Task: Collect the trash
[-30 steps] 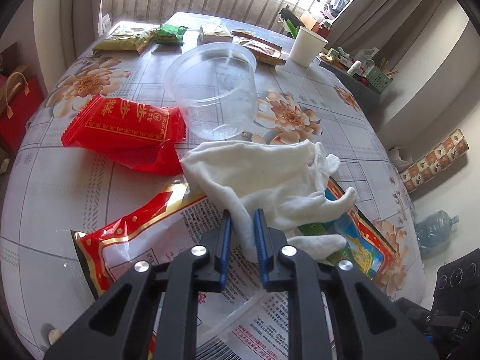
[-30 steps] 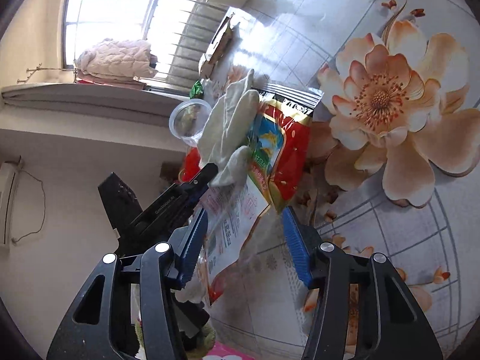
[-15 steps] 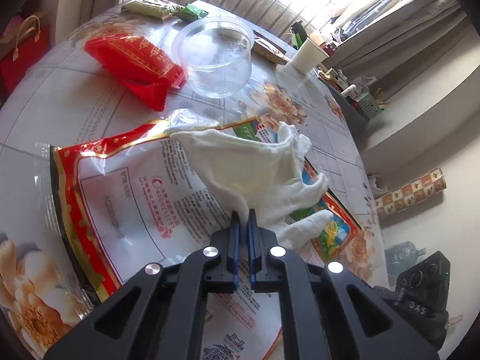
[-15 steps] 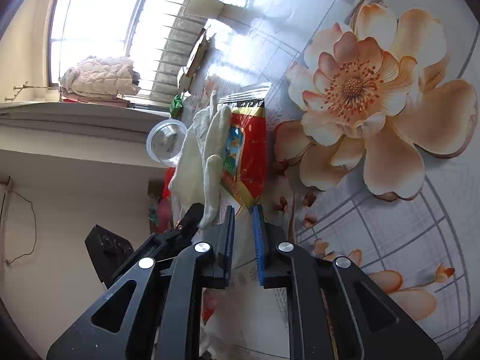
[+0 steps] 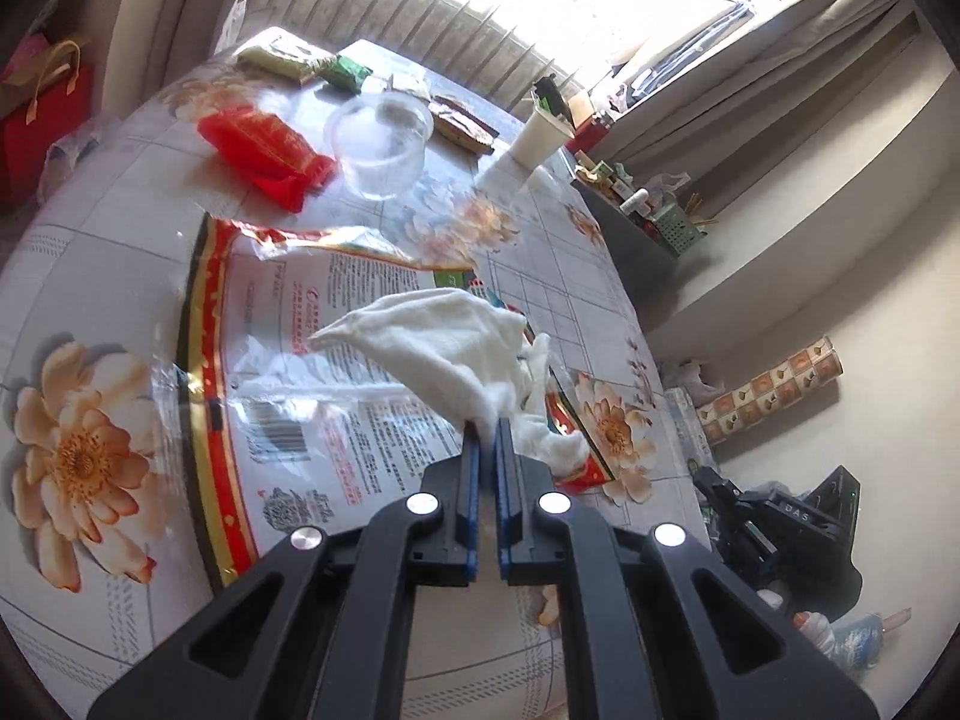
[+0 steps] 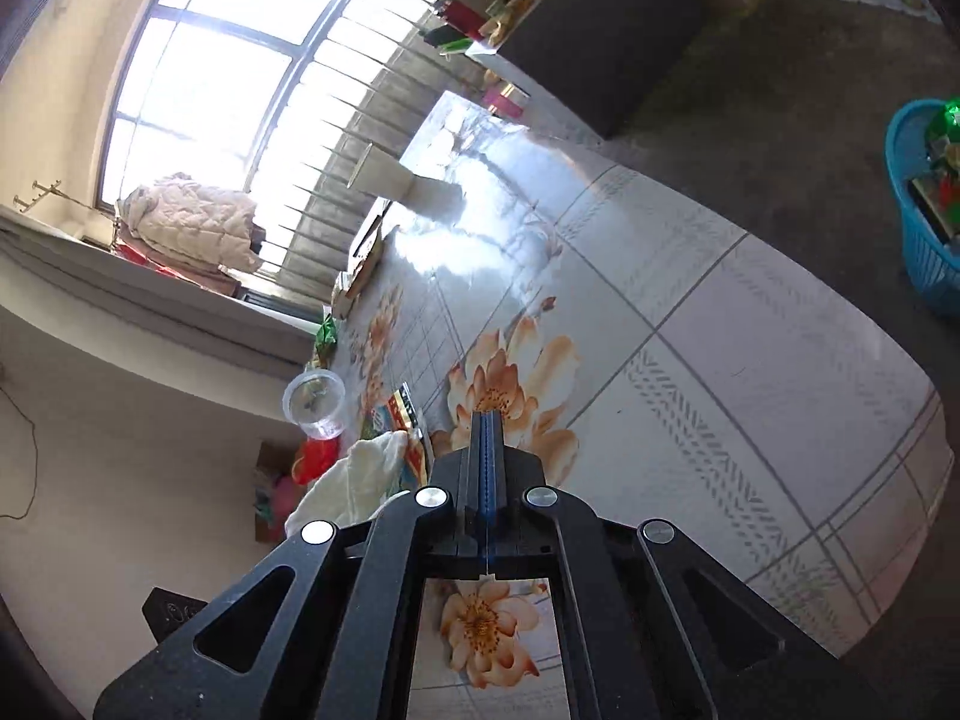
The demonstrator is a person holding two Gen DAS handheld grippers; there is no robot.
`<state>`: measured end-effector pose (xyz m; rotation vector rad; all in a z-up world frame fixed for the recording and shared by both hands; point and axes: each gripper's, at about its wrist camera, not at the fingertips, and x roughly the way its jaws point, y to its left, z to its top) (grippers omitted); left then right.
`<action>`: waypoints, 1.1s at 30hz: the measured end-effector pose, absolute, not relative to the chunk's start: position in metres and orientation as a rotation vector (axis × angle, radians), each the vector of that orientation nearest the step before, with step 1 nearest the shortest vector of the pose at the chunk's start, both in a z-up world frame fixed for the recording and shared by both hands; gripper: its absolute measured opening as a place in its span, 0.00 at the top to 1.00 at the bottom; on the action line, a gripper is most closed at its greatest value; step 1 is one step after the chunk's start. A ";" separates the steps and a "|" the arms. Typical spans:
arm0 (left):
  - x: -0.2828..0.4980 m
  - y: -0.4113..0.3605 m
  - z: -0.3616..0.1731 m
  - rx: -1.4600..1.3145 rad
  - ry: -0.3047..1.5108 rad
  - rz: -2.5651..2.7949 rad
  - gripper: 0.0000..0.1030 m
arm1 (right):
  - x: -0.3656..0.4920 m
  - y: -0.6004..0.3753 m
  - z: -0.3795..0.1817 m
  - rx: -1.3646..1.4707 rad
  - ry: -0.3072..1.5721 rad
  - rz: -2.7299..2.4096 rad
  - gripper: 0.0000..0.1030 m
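Note:
My left gripper [image 5: 487,426] is shut on a white cloth glove [image 5: 444,336]. The glove hangs from the pads above a big red-and-clear plastic bag [image 5: 312,372], which lies flat on the flowered table [image 5: 78,252]. My right gripper [image 6: 483,420] is shut over an orange flower print, and nothing shows between its pads. Just left of its fingers are the bag's end [image 6: 408,420] and the glove [image 6: 354,480]; whether the bag touches them is hidden.
Farther back on the table are a clear plastic tub [image 5: 378,144], a red snack packet [image 5: 264,150], a white paper cup [image 5: 540,138] and several small wrappers. A blue basket [image 6: 924,228] holding wrappers stands on the floor beyond the table's edge.
The left jaws closed on the glove and lifted it off the bag while pulling back. The right jaws went from wide open around the bag's end to shut, and that gripper swung away.

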<state>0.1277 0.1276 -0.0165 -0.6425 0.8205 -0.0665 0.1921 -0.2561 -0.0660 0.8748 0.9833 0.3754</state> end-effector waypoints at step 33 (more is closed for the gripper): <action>0.098 0.163 -0.046 -0.526 0.874 0.040 0.96 | 0.188 -0.146 -0.088 0.643 1.115 0.510 0.97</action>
